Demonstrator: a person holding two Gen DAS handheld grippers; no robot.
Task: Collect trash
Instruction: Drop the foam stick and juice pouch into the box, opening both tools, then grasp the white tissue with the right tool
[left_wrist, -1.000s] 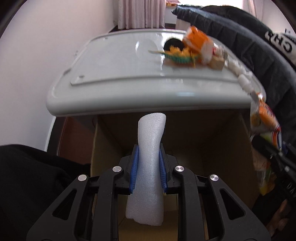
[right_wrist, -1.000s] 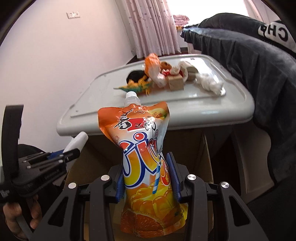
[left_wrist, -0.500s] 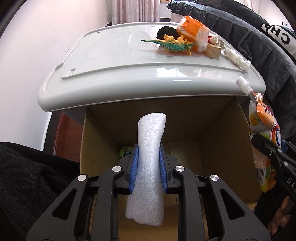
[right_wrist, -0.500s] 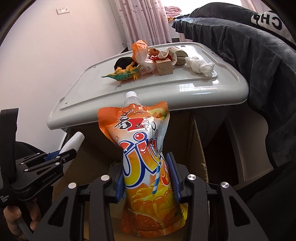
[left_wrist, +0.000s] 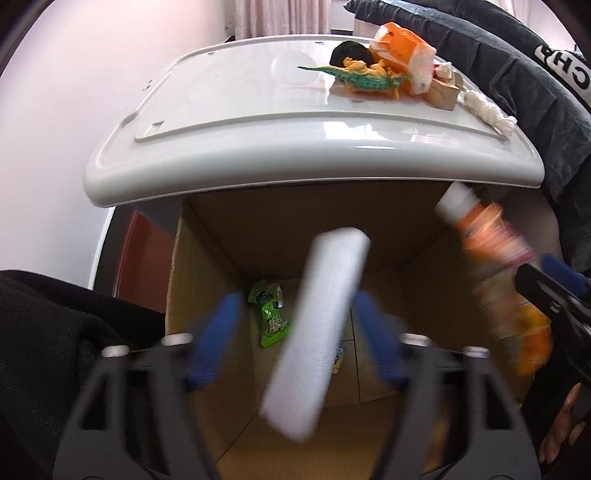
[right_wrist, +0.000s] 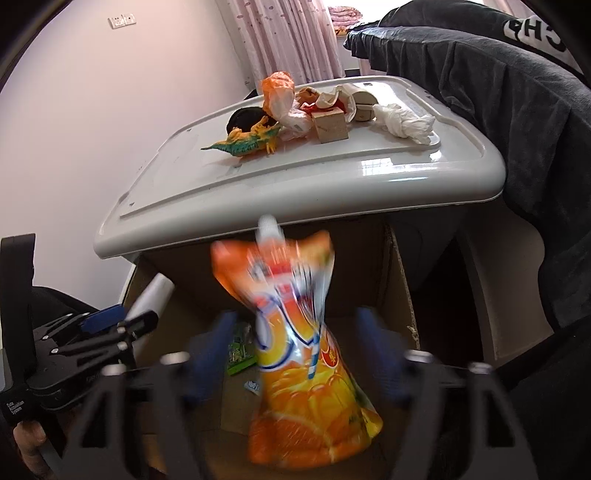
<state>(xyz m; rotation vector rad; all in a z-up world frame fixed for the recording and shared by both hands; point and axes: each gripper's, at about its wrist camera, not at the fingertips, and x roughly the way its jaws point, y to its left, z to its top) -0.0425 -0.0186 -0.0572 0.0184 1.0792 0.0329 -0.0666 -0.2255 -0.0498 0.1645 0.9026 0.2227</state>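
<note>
My left gripper (left_wrist: 295, 332) is open over a brown cardboard box (left_wrist: 207, 273). A white foam piece (left_wrist: 317, 332) is loose between its spread fingers, tilted and blurred. My right gripper (right_wrist: 295, 350) is open too. An orange juice pouch (right_wrist: 299, 350) is loose between its fingers, blurred, over the same box (right_wrist: 397, 288). The pouch also shows at the right of the left wrist view (left_wrist: 498, 280). A green wrapper (left_wrist: 269, 314) lies on the box floor.
A white plastic lid (right_wrist: 332, 184) overhangs the far side of the box. On it lie a toy dinosaur (right_wrist: 247, 142), an orange bag (right_wrist: 277, 96), a wooden block (right_wrist: 330, 127) and a white crumpled cloth (right_wrist: 402, 123). Dark clothing (right_wrist: 517, 110) hangs at the right.
Both grippers have opened over the box. The foam piece has tipped and slipped down from the left one. The pouch has come free of the right one and drops.
</note>
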